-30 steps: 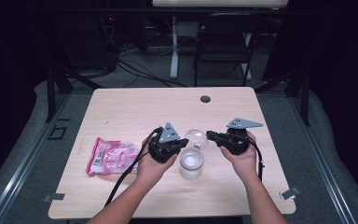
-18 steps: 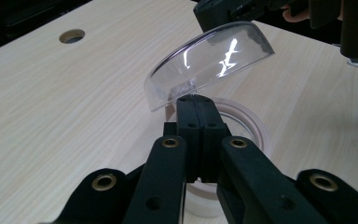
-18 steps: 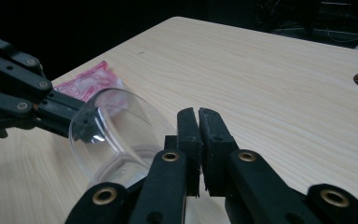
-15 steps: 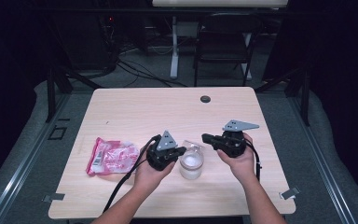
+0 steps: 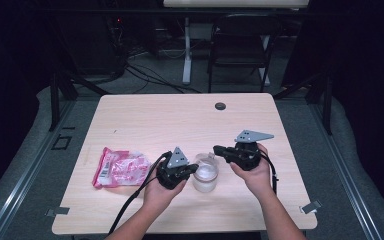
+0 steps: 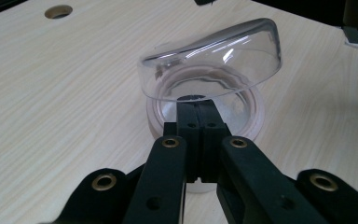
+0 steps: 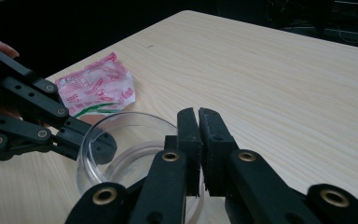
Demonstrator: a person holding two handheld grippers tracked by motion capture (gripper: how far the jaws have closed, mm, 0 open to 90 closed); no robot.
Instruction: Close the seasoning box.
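My left gripper (image 5: 192, 170) is shut on the rim of a clear plastic lid (image 6: 214, 65), which hangs tilted just over a round translucent container (image 6: 256, 116) on the table. In the high view the lid (image 5: 203, 161) sits above the container (image 5: 205, 176) between my two hands. My right gripper (image 5: 217, 149) hovers just right of the lid, its jaws shut with nothing between them. In the right gripper view its jaws (image 7: 198, 116) stand over the lid (image 7: 121, 140), and the left gripper (image 7: 103, 147) pinches the lid's far edge.
A crumpled pink packet (image 5: 120, 167) lies left of my left hand, and appears again as the packet (image 7: 95, 91) in the right gripper view. A round cable hole (image 5: 220, 106) marks the table's far side. A chair (image 5: 240, 45) stands beyond the table.
My left gripper has come down and toward me with the lid, closer over the container. The right gripper has hardly moved.
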